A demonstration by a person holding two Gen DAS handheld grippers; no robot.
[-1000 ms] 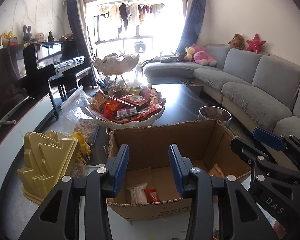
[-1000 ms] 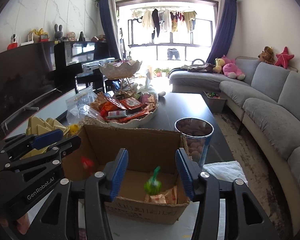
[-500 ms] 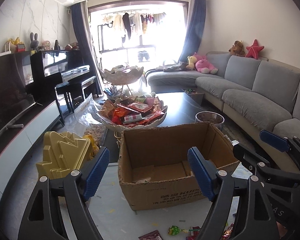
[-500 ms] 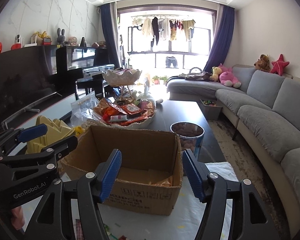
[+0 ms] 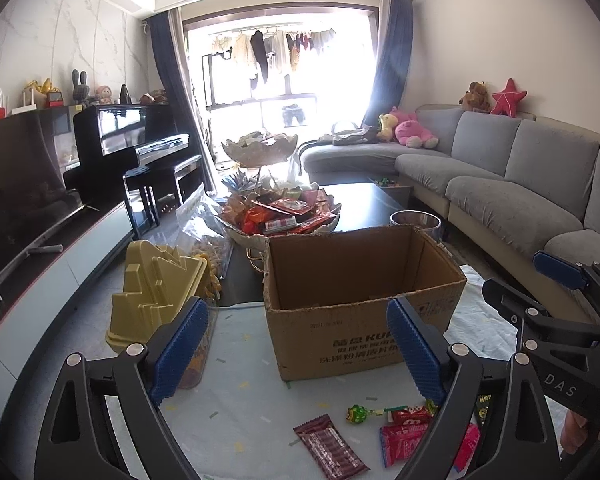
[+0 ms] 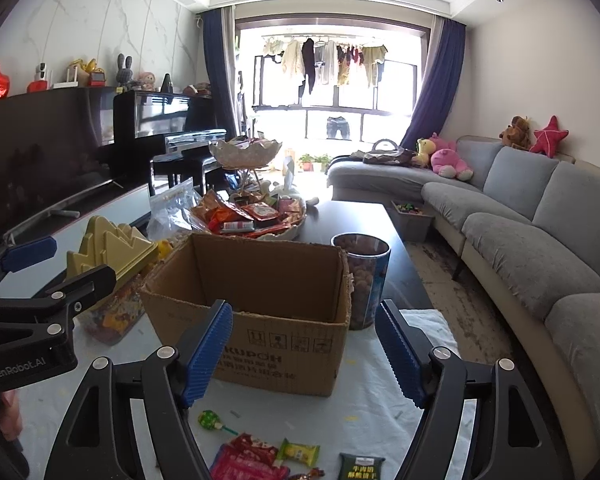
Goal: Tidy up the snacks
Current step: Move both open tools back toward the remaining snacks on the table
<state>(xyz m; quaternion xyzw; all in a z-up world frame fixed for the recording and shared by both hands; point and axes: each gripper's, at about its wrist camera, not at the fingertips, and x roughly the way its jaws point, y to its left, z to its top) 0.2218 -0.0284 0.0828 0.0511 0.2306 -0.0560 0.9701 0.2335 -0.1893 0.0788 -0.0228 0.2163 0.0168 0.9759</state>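
Left gripper (image 5: 296, 350) and right gripper (image 6: 302, 354): fingers just been opening, now wide, nothing between. Loose snack packets (image 5: 404, 434) lie on surface at 6 o'clock of cardboard box (image 5: 360, 312). Light, crinkly, slippery; pinch across flat middle.

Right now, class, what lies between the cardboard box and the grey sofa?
In the right wrist view, a clear tub of snacks stands right beside the cardboard box, then bare floor up to the grey sofa.
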